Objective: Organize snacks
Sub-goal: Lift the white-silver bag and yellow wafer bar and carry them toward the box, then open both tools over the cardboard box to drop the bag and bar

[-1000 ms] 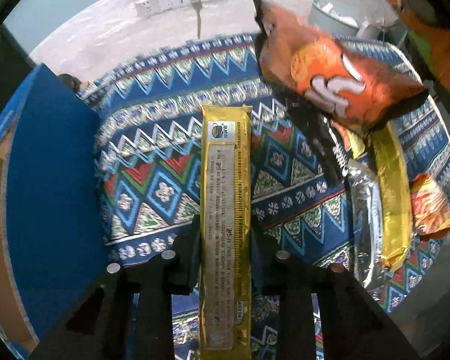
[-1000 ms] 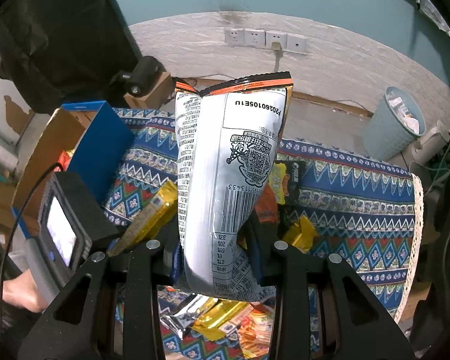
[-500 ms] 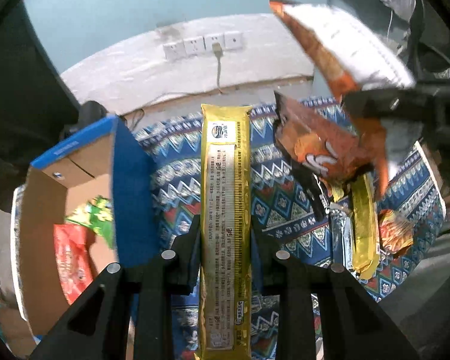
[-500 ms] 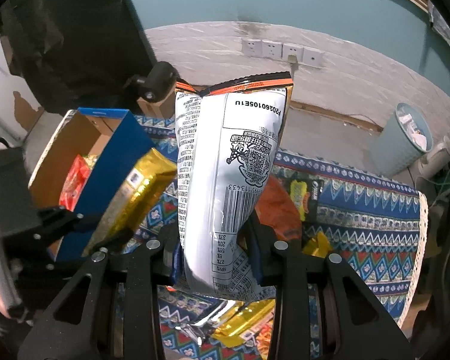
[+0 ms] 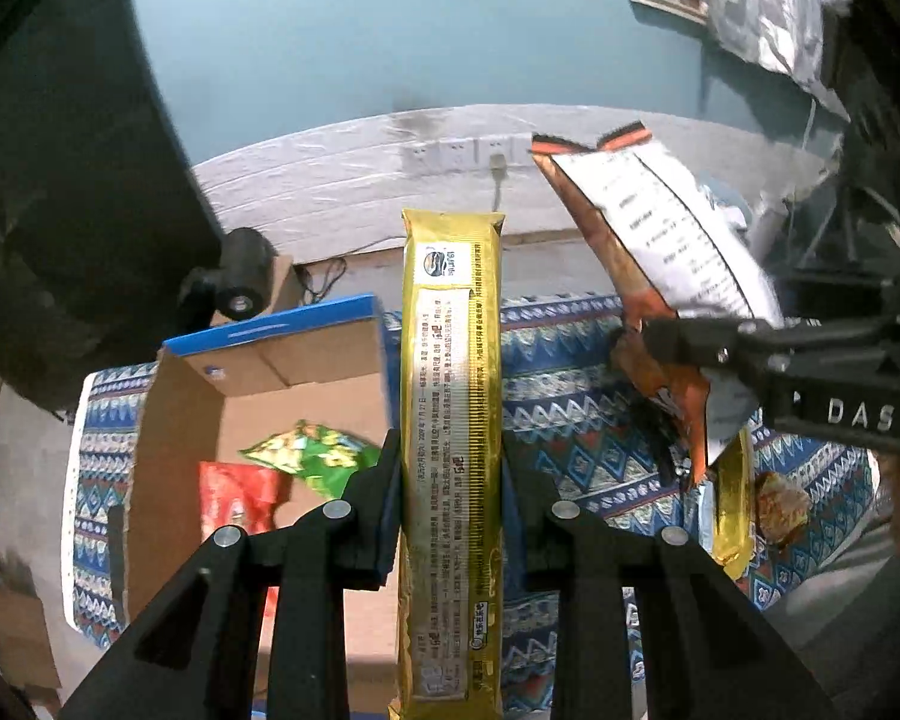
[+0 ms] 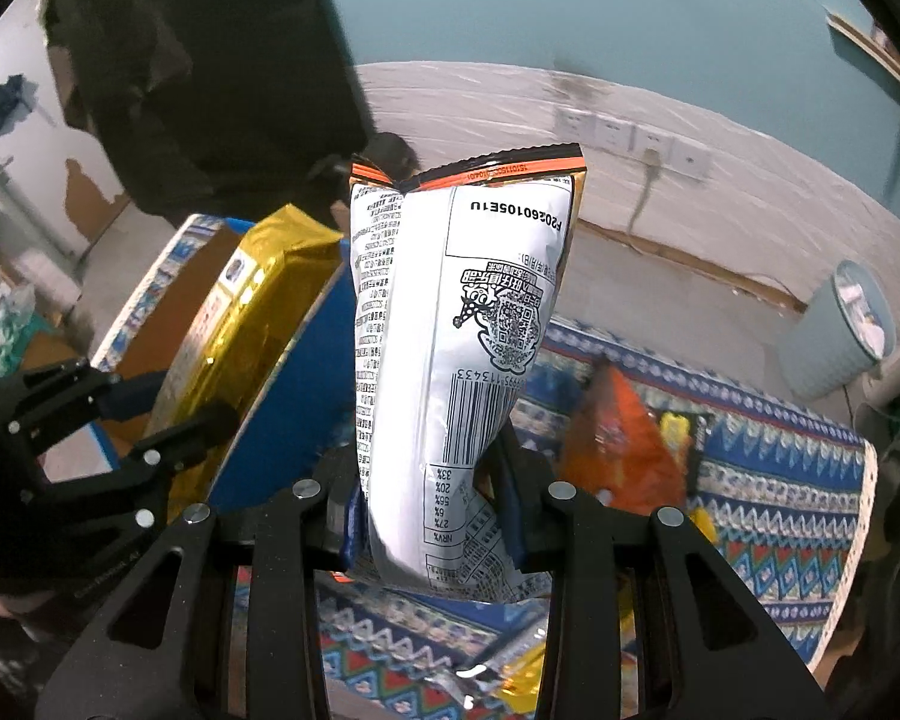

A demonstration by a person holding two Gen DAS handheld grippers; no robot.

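Note:
My left gripper (image 5: pixel 450 462) is shut on a long gold biscuit packet (image 5: pixel 450 396) that stands up between its fingers. It hangs above the right wall of an open cardboard box (image 5: pixel 258 372) with blue outer sides. A green bag (image 5: pixel 312 456) and a red bag (image 5: pixel 234 504) lie inside the box. My right gripper (image 6: pixel 426 480) is shut on an orange chip bag (image 6: pixel 462 360), its white printed back towards the camera. In the right wrist view the left gripper (image 6: pixel 138 420) and the gold packet (image 6: pixel 240 312) are at the left, over the box's blue wall (image 6: pixel 288 408).
A patterned blue cloth (image 6: pixel 780 480) covers the table. On it lie an orange bag (image 6: pixel 618 438), another gold packet (image 5: pixel 729 498) and a small orange pack (image 5: pixel 777 507). A pale bin (image 6: pixel 846 330) stands on the floor at the right. Wall sockets (image 6: pixel 630 135) are behind.
Both grippers have risen and moved left towards the box with their packets still held. The inside of the box has come into the left wrist view.

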